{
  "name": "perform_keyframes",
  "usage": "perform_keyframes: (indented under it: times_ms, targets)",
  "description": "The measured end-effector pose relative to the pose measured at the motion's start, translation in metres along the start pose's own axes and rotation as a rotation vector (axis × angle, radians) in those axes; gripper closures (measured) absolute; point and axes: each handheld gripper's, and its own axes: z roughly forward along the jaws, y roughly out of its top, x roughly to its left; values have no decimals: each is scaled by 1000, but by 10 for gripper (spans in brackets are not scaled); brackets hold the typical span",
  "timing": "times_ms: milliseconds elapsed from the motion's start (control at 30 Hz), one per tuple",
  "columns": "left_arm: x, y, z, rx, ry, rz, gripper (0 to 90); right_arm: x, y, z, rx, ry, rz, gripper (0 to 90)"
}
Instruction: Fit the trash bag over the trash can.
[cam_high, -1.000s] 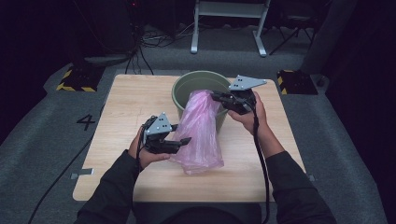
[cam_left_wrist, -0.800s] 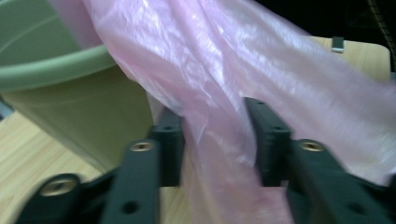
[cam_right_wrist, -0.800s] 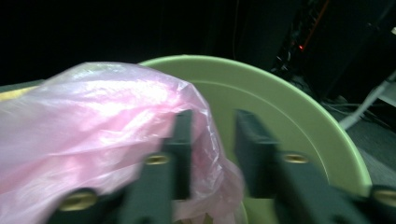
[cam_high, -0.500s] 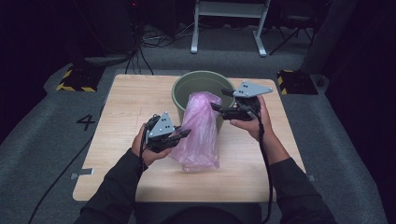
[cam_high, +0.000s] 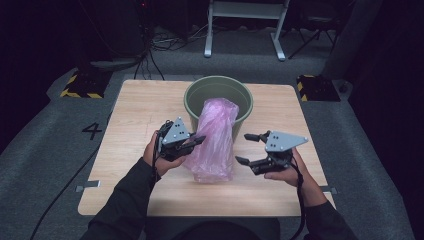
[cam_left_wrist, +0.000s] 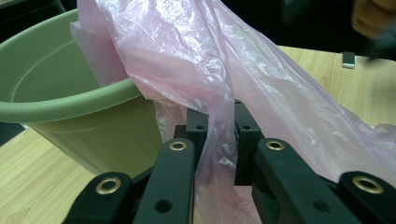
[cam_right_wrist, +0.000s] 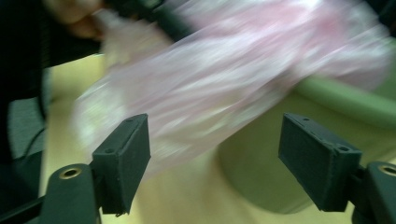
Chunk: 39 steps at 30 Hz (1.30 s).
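Pink plastic bag (cam_high: 215, 140) lay w/ its top end propped on the rim of the green bucket (cam_high: 196, 95) and the rest slanting down onto the table toward me, bottom end resting on the wood betw. my two hands. In the left gripper view the bag (cam_left_wrist: 219, 74) draped over the bucket (cam_left_wrist: 70, 107) edge, thin and crinkly, see-through.

My left gripper (cam_high: 192, 144) was clamped on a fold of the bag's left side; its jaws had just been closing, and the film sat pinched betw. the pads (cam_left_wrist: 198, 128). My right gripper (cam_high: 249, 148) was just beside the bag's right side, not touching; its jaws had just been opening, stood wide, nothing betw. them. Right gripper view was blurred, pads (cam_right_wrist: 123, 158) apart w/ bag (cam_right_wrist: 224, 88) and bucket (cam_right_wrist: 261, 154) beyond.

Writing: only a dark "4" (cam_high: 92, 131) on the grey floor, left of the table. No brand or label readable on bag or bucket.

Surface: light wood-grain table (cam_high: 135, 110), rounded corners. Room: grey carpet-like floor (cam_high: 45, 165), dark surroundings, cables (cam_high: 155, 45) on the floor at the back, a white metal frame (cam_high: 245, 20) behind, yellow-black striped blocks (cam_high: 80, 86) near both far table corners, small tape strip (cam_high: 87, 186) on the floor at left.
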Motion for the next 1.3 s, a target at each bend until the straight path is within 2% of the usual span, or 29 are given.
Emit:
perform_keyframes:
  times_ms: [67, 133, 267, 467, 533, 567, 600, 633, 667, 767, 833, 867, 933, 967, 1067, 1133, 1200, 1233, 1300]
  targets:
    - [0, 0, 1, -3, 3, -2, 826, 11, -10, 3, -1, 28, 3, 237]
    - [1, 0, 2, -11, 0, -11, 842, 23, -19, 10, 27, 54, -1, 233]
    - [0, 1, 2, -38, 11, -22, 861, 30, -25, 18, 42, 80, 26, 232]
    - [-1, 2, 5, -45, 16, -19, 874, 50, -30, 22, 39, 22, -32, 245]
    - [-1, 2, 6, -47, 13, -23, 874, 53, -31, 22, 31, 5, -46, 283]
    - [-1, 2, 6, -47, 13, -24, 874, 54, -32, 23, 34, -2, -57, 380]
    - [-1, 2, 6, -51, 14, -29, 874, 53, -32, 24, 34, 12, -57, 443]
    - [-1, 2, 6, -54, 13, -33, 874, 51, -33, 25, 29, 37, -47, 449]
    - [-1, 1, 7, -57, 11, -35, 874, 50, -34, 26, 27, 37, -33, 465]
    - [-1, 1, 8, -57, 2, -35, 874, 43, -37, 31, 22, 13, 4, 575]
    - [-1, 1, 10, -59, 0, -35, 860, 37, -39, 32, 11, 4, 16, 723]
    - [-1, 0, 10, -60, -2, -35, 860, 37, -39, 32, 11, 4, 16, 723]
    - [-1, 0, 10, -60, 11, -42, 798, 35, -39, 31, -6, 1, 14, 824]
    - [0, 0, 10, -63, 16, -50, 706, 35, -39, 30, -13, -7, 11, 860]
    - [1, -2, 6, -80, 9, -74, 494, 30, -38, 24, -46, -24, 24, 900]
    - [0, -2, 2, -79, 12, -69, 385, 26, -37, 18, -62, -46, 39, 900]
    - [0, -3, -5, -95, 15, -74, 347, 23, -35, 11, -79, -65, 50, 900]
    - [1, -3, -8, -91, 2, -77, 326, 21, -35, 9, -85, -75, 48, 900]
    - [2, -4, -13, -89, 6, -82, 294, 19, -33, 4, -96, -88, 66, 900]
